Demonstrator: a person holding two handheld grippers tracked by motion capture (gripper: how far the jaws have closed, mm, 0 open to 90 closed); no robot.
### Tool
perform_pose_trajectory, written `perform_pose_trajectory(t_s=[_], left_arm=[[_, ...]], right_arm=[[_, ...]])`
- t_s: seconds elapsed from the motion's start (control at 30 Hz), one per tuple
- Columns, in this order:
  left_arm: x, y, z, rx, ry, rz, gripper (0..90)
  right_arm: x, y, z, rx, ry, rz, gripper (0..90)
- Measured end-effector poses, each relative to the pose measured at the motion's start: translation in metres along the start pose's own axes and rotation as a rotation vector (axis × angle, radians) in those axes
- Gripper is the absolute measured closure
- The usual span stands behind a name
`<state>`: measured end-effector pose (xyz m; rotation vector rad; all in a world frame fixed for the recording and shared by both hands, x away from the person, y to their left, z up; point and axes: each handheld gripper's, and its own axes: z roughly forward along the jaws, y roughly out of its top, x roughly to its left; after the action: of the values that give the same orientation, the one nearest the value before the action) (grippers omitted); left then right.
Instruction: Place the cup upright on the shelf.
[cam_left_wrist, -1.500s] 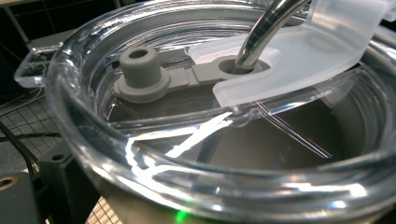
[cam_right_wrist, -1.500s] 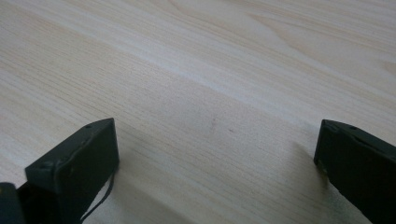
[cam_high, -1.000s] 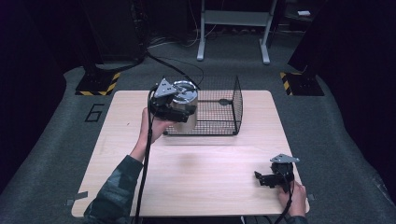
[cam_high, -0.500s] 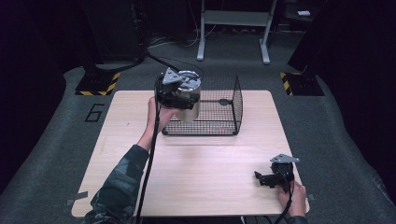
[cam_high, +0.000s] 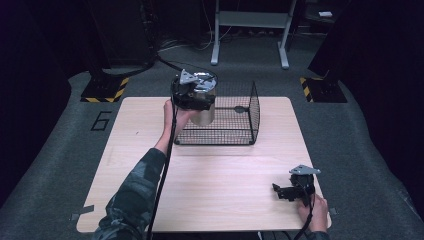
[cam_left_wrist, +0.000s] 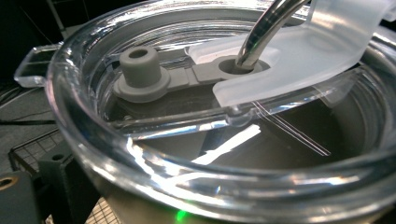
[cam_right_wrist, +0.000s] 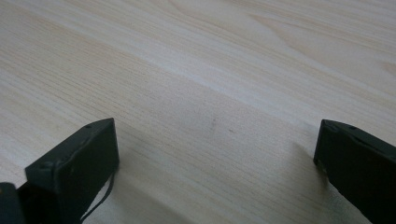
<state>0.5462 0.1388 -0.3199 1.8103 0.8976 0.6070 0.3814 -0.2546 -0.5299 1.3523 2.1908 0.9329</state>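
Since the earlier pictures the left gripper (cam_high: 194, 95) and the steel cup (cam_high: 204, 107) it carried had moved toward the right and a little up in the high view, from the left outside of the wire basket (cam_high: 242, 131) to its left wall. The right gripper (cam_high: 295, 190) had not moved in that time.

At this moment the cup was in the upper middle of the high view, upright, at the left end of the basket. I could not tell if it hung just over the wall or already inside it. The left gripper was clenched on the cup near its top, and the person's left hand (cam_high: 176, 112) was below and left of it.

In the left gripper view the clear lid (cam_left_wrist: 224, 186) of the cup was very close to the camera. A metal straw (cam_left_wrist: 266, 28) went through a grey rubber seal (cam_left_wrist: 140, 74) in the lid, at the top of the frame. A small piece of the basket mesh was in the lower left corner.

The right gripper was in the lower right of the high view, low on the wooden table (cam_high: 225, 195), with the right hand (cam_high: 311, 212) behind it. In the right gripper view its two black jaws stood well apart, released, with bare wood between them.
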Motion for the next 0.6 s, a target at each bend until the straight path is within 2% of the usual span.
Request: perform_pose_trajectory(t_s=[0.3, 0.47, 0.6], left_arm=[[0.001, 0.0, 0.025, 0.012, 0.024, -0.02, 4.1], [0.003, -0.004, 0.034, 0.024, 0.034, -0.027, 4.1], [0.006, -0.008, 0.042, 0.028, 0.048, -0.061, 4.1]], right_arm=[[-0.001, 0.0, 0.0, 0.002, 0.003, -0.004, 0.0], [-0.001, 0.0, 0.0, 0.002, 0.004, -0.004, 0.0], [-0.001, 0.0, 0.0, 0.002, 0.004, -0.004, 0.0]])
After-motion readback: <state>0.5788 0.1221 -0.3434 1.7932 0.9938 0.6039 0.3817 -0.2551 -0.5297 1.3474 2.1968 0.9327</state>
